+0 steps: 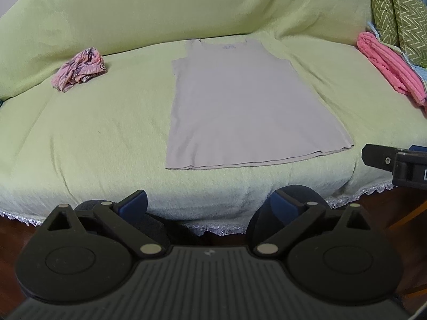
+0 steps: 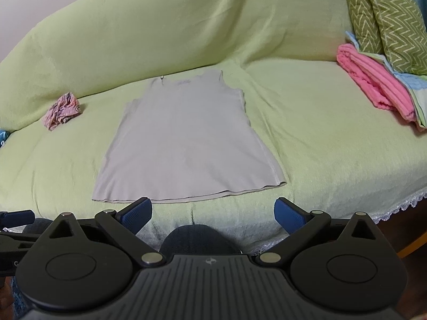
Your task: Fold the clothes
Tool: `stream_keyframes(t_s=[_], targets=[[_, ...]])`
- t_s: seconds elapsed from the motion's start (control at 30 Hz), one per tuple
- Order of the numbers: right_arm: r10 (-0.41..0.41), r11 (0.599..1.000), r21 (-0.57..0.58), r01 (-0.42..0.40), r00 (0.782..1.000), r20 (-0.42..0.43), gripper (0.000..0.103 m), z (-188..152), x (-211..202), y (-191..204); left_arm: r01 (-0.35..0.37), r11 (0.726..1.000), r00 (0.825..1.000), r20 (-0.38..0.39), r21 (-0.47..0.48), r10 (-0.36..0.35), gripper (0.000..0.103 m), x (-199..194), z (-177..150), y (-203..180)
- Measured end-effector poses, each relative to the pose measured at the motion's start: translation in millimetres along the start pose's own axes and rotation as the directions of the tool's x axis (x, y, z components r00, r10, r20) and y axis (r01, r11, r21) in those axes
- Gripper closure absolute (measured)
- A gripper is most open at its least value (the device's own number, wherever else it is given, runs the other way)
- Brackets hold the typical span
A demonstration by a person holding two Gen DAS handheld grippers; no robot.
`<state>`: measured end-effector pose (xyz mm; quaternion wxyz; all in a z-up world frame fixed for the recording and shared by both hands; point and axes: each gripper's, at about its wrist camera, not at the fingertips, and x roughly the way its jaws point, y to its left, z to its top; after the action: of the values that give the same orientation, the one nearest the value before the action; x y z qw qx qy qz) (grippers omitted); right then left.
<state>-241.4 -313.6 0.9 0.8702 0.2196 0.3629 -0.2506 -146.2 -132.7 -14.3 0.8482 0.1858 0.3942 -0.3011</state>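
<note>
I see the top (image 1: 240, 101) lying flat on the sofa (image 1: 93, 133); my left gripper (image 1: 208, 202) and right gripper (image 2: 213, 210) both gape, empty.

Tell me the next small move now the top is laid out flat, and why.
Probably bring both tools forward and down to the near hem corners of the beige tank top. It lies flat and unfolded on the green cover, hem toward the tools. The left tool and right tool are both open, empty and short of the hem, so neither grips cloth yet.
</note>
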Motion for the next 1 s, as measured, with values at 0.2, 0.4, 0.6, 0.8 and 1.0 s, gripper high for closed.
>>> stream_keyframes(t_s=[0.2, 0.4, 0.6, 0.8, 1.0], targets=[[-0.009, 1.000, -0.003, 0.009, 1.000, -0.021, 0.002, 3.5, 8.8, 3.4, 0.001, 1.000, 1.000, -0.014, -0.015, -0.001, 0.003, 4.0, 1.5, 8.2], [-0.006, 1.000, -0.022, 0.006, 0.999, -0.037, 0.002, 8.3, 18.4, 10.0, -0.015, 0.999, 1.000, -0.008, -0.036, 0.015, 0.001, 6.8, 7.1, 17.8], [-0.003, 1.000, -0.025, 0.001, 0.998, -0.058, 0.002, 12.9, 30.6, 11.9, -0.022, 0.999, 0.999, -0.027, -0.036, 0.021, 0.001, 15.4, 13.2, 20.7], [-0.008, 1.000, -0.014, 0.007, 0.997, -0.082, 0.002, 18.6, 43.1, 7.9, -0.017, 0.999, 0.998, -0.058, -0.048, 0.014, 0.001, 29.8, 18.7, 23.3], [-0.013, 1.000, 0.004, 0.014, 0.995, -0.101, 0.002, 26.5, 56.6, 3.3, -0.008, 0.999, 0.996, -0.086, -0.051, 0.004, 0.001, 45.2, 25.4, 25.5]])
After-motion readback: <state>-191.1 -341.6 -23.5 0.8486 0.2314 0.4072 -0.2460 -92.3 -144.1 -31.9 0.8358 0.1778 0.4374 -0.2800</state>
